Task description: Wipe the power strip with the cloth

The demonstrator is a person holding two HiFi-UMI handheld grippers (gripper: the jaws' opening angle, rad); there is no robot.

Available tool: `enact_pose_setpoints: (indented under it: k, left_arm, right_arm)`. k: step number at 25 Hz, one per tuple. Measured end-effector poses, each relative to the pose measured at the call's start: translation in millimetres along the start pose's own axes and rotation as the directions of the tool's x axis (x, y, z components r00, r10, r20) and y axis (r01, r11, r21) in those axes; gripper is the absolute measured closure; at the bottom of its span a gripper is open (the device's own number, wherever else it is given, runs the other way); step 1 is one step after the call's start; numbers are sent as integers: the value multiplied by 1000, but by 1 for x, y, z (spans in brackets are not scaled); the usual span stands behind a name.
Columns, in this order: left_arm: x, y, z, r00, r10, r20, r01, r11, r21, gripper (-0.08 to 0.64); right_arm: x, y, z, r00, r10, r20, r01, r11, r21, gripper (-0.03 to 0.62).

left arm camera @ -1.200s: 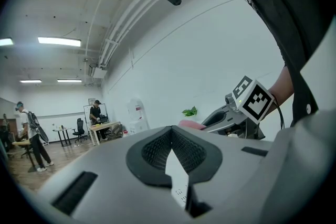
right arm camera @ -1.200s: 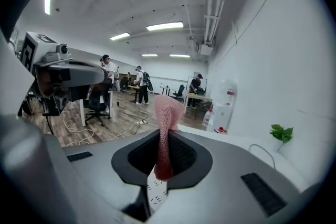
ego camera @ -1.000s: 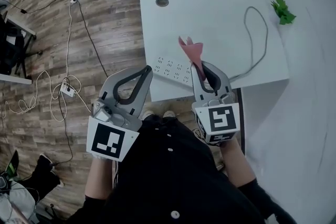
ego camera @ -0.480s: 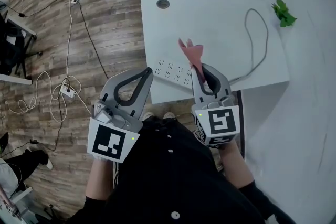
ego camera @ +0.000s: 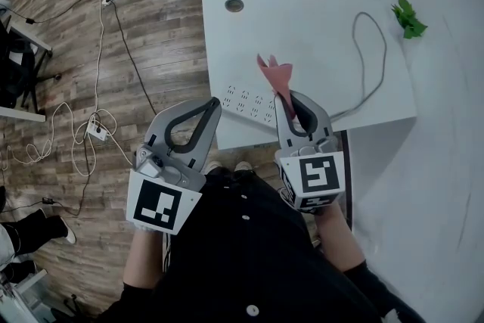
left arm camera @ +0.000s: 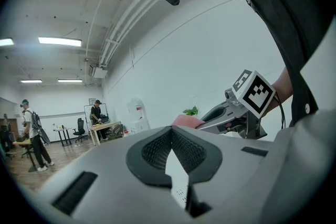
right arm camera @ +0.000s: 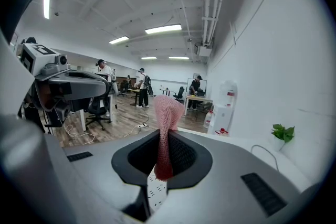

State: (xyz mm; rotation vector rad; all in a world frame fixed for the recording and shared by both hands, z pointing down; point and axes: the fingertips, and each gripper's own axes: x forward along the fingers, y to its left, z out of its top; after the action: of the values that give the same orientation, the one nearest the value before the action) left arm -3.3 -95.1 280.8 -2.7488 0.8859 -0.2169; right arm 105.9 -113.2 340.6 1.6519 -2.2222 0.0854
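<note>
Now the right gripper (ego camera: 281,98) is clutching the cloth (ego camera: 274,73) near the strip (ego camera: 249,104) on the counter (ego camera: 302,26); the left gripper (ego camera: 213,102) is hanging clenched, empty.

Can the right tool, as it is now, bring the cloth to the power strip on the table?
Probably yes. The right tool, shut on the cloth, hangs close by the power strip near the edge of the table, and nothing lies between them.
</note>
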Motion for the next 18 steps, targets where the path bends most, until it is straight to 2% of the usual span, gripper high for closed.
enact_pose_setpoints:
  k: [18]
  left_arm:
    - [4, -2, 0, 1000, -3, -13, 3, 1000, -4, 546]
  right_arm:
    - [1, -1, -2, 1000, 8, -20, -8, 1000, 13, 538]
